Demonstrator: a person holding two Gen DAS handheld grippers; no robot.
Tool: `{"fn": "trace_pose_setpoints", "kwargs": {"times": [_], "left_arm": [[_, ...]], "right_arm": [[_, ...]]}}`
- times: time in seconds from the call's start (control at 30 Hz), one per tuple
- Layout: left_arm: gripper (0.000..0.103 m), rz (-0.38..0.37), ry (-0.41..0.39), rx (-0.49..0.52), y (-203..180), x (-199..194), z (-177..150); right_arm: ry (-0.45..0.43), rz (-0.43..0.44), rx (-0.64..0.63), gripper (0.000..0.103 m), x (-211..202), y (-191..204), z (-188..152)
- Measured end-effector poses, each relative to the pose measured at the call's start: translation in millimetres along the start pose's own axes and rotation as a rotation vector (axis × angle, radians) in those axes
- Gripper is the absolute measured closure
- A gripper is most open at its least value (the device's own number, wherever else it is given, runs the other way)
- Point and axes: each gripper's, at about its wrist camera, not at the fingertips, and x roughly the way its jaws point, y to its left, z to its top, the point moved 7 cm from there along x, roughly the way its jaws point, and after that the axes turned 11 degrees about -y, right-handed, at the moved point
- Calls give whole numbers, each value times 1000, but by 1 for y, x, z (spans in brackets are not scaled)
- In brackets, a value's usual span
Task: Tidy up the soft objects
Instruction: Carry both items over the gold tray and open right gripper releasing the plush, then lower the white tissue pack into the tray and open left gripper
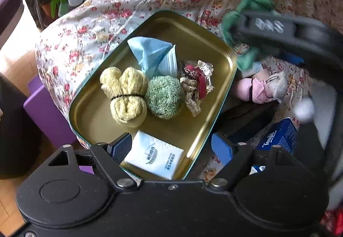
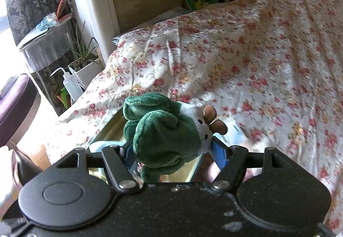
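A gold tin tray [image 1: 90,117] lies on the floral bedspread. In it are a blue cloth [image 1: 150,54], a yellow fluffy bundle [image 1: 126,95], a green knitted ball [image 1: 164,97], lacy scrunchies [image 1: 197,84] and a white tissue pack [image 1: 154,155]. My left gripper [image 1: 171,149] stands open over the tray's near end; the tissue pack lies between its fingers, untouched on its right side. My right gripper [image 2: 173,152] is shut on a green plush toy [image 2: 158,129] with a white face and brown horns. In the left wrist view that gripper is blurred, carrying the toy [image 1: 246,7] above the tray's far right corner.
A pink soft toy [image 1: 257,89] and a blue Tempo tissue pack [image 1: 276,138] lie on the bed right of the tray. A purple box [image 1: 47,112] sits on the floor at the left. A wash bottle [image 2: 71,84] and a planter [image 2: 85,69] stand beside the bed.
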Motion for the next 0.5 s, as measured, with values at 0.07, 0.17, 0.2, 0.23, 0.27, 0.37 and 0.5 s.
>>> {"fn": "trace_pose_setpoints", "kwargs": {"times": [0.07,0.17,0.2,0.23,0.27,0.37,0.5], "left_arm": [[26,-2,0,-4,-2,-1,0],[26,4,-7,-1,-5,-4,0],[26,6,-9,-1,-5,-4,0],[26,1,-9,-2,-5,-5,0],[26,-4,-7,0,-6,-5,0],[26,-1,-13,21,-9,-6,-1],[26,11,-22,54,-14,-8,-4]], "right_arm": [[-5,1,-1,29,10,4,2],[-22,10,0,29,13,7,4],[-24,18,8,28,13,6,4],[-27,21,15,27,11,5,5],[-30,16,15,27,9,3,4],[-45,2,5,27,2,-4,2],[-41,-10,17,27,-12,-21,-8]]}}
